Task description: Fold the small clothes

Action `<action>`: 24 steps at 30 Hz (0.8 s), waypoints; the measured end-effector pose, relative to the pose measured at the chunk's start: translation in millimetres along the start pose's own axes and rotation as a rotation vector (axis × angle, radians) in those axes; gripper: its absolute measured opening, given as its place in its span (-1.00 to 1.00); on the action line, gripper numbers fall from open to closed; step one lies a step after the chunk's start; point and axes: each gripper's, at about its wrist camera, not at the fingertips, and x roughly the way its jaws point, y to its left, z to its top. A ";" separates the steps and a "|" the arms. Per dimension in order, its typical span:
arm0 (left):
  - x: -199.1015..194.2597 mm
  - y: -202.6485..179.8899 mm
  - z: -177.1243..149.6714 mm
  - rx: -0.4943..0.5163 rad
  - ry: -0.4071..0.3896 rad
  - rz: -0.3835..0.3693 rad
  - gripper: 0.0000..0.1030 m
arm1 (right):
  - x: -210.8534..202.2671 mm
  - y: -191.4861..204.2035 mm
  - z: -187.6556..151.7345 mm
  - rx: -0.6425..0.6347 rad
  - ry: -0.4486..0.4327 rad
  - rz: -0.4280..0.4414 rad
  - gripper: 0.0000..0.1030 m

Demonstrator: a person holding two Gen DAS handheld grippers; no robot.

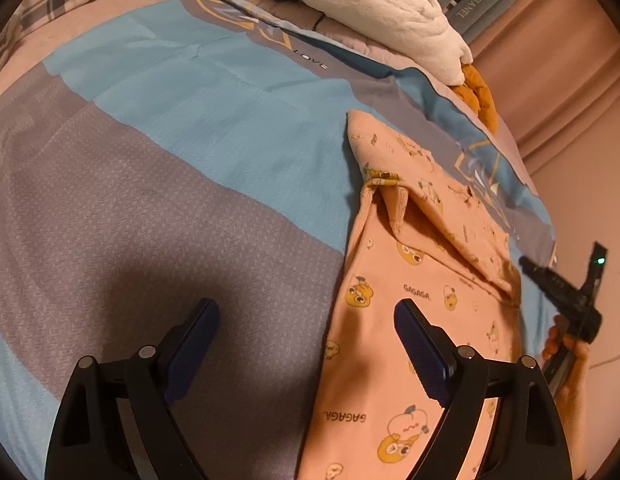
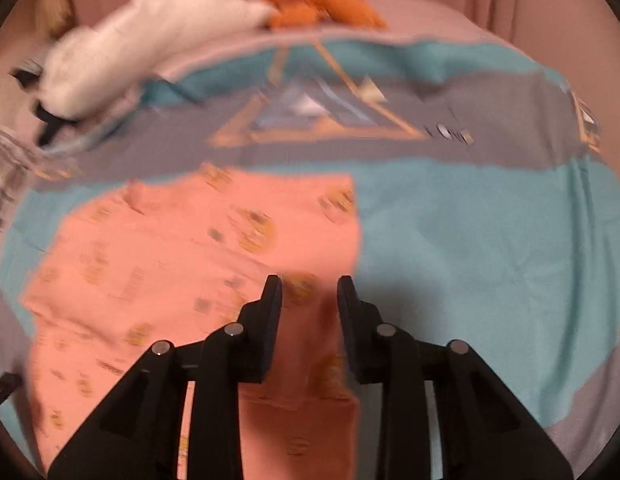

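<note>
The peach-pink cotton child's garment printed with yellow cartoon faces (image 1: 421, 312) lies partly folded on the blue-and-grey patterned bedspread (image 1: 190, 128), near the bed's edge, one flap doubled over its middle. The left tongs (image 1: 306, 320) stand wide apart above the garment's edge and the bedspread beside it, holding nothing. The right tongs (image 2: 310, 292) hover over the garment's right border, slightly apart, with no cloth visibly pinched. The fabric looks light, limp and prone to slumping, so it is probably best pinched at corners or hem edges and carried over low.
</note>
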 end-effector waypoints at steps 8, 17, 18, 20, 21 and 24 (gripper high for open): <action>-7.6 -7.6 -14.3 0.021 0.016 -0.010 0.72 | 28.8 27.5 -40.2 -0.151 0.087 0.061 -0.57; -37.7 -29.0 -45.6 0.114 0.006 -0.048 0.72 | -49.9 32.6 -92.6 -0.155 0.013 0.143 -0.41; -40.3 -34.1 -48.9 0.131 0.004 -0.057 0.72 | -58.6 32.1 -101.6 -0.172 0.012 0.144 -0.41; -43.6 -47.5 -55.4 0.173 0.001 -0.095 0.72 | -76.2 31.7 -123.5 -0.196 0.016 0.149 -0.41; -43.9 -53.7 -58.4 0.194 -0.001 -0.117 0.72 | -85.0 30.7 -136.0 -0.202 0.023 0.166 -0.41; -39.6 -70.4 -73.5 0.261 0.007 -0.154 0.71 | -97.8 31.2 -159.8 -0.203 0.036 0.189 -0.41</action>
